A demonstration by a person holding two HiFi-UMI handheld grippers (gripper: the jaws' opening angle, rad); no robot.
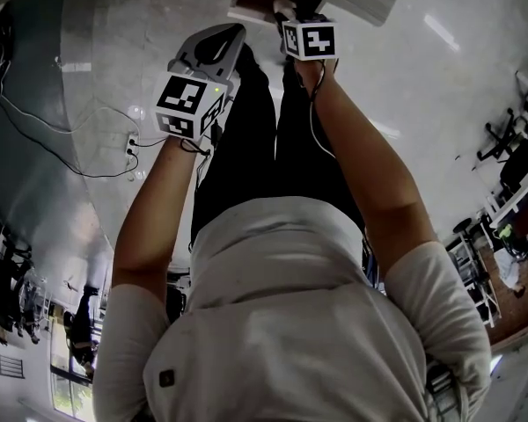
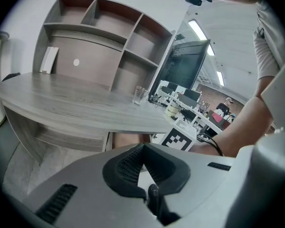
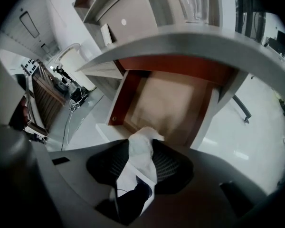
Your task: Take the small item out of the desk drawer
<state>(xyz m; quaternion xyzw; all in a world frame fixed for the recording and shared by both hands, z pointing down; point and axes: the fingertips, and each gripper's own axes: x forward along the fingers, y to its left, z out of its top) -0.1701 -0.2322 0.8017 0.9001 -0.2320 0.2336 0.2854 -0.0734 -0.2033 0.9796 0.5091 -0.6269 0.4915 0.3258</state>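
Right gripper view: I find the right gripper (image 3: 143,156) pinching the small item (image 3: 140,144), a crumpled white wad. I cannot tell whether it is paper or cloth. Both pads are closed against its sides. The item sits at the front lip of the open drawer (image 3: 168,103), which is pulled out from under the desk (image 3: 190,37). I see nothing else on the part of the drawer floor in view. Whether the wad has cleared the drawer front I cannot confirm.

The left gripper (image 2: 141,152) has its jaws pressed together at the tips with nothing between them, and it is held off to one side, facing the desk.

Assessment: the drawer is open and the grasp is made. Lifting the item clear and setting it down are still to do.
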